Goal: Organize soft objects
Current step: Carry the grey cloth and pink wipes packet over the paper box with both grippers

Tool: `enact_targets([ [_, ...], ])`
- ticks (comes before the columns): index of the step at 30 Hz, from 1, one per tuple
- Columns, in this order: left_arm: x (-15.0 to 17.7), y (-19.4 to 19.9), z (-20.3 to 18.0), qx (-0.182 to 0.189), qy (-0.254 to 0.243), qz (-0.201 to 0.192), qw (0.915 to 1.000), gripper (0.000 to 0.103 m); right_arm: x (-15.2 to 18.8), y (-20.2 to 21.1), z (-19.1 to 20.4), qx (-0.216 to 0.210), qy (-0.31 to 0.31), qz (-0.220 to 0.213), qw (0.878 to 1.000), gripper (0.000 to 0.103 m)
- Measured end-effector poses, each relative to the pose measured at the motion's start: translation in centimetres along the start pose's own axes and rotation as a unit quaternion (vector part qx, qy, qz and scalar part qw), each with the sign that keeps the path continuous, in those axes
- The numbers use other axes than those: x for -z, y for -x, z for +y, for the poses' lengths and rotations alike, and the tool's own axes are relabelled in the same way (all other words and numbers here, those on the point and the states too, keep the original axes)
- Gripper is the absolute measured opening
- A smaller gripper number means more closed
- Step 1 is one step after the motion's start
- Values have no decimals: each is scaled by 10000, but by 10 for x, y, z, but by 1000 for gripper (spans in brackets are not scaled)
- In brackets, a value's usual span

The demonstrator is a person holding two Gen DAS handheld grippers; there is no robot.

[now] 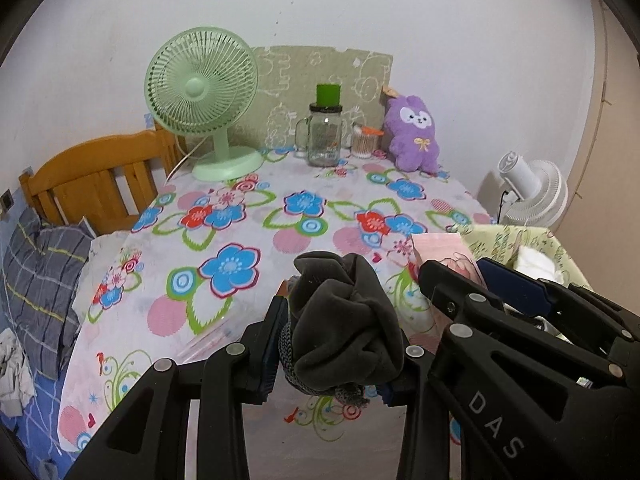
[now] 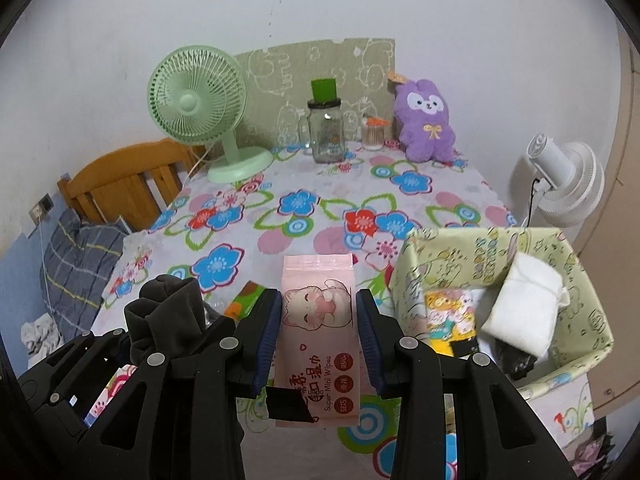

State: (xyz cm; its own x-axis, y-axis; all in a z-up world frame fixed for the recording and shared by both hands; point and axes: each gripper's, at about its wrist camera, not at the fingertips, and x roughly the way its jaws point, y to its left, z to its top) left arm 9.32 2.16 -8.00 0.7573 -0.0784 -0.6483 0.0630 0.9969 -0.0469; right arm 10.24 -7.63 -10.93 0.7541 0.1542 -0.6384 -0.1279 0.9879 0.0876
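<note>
A: So, how much of the tidy-up was done?

B: Some of it. The box [image 2: 404,264] with the cartoon paper sat at about 3 o'clock on the tabletop [image 2: 280,240]. A white folded cloth [image 2: 524,304] and a little yellow pack [image 2: 448,312] were already inside it.

A: And what was left?

B: Two soft things were up in the claws, not in the box yet. The left claw [image 1: 334,356] was pinching a dark gray bundle of cloth [image 1: 344,320], maybe socks, right in the middle of the left view. The right claw [image 2: 318,340] had the pink wipes pack [image 2: 318,296] between its blue pads [image 2: 269,336]. The pads sat right at both sides of the pack, so I think it was pinching it.

A: Were the two claws close?

B: Yes, side by side. The left one showed at 8 o'clock in the right view.

A: Anything else soft?

B: A purple plush toy [image 1: 414,136] leaned at the back, at about 1 o'clock, near a glass jar [image 1: 324,136] and a green fan [image 1: 202,88]. I could not tell if it had to go in too.

A: So, about halfway?

B: That was my guess. Both held things had to go in the box next.
</note>
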Motion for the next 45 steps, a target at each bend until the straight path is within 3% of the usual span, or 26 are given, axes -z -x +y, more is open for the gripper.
enact_targets([
  [14,-19,10,-23,78,-105,-233,9996,38,-18,19,-19,57,-47,-289,9996,41],
  [45,-33,-2,-101,379,-524,-295,9975,39,-25,37,-98,415,-341,-513,9972,41],
])
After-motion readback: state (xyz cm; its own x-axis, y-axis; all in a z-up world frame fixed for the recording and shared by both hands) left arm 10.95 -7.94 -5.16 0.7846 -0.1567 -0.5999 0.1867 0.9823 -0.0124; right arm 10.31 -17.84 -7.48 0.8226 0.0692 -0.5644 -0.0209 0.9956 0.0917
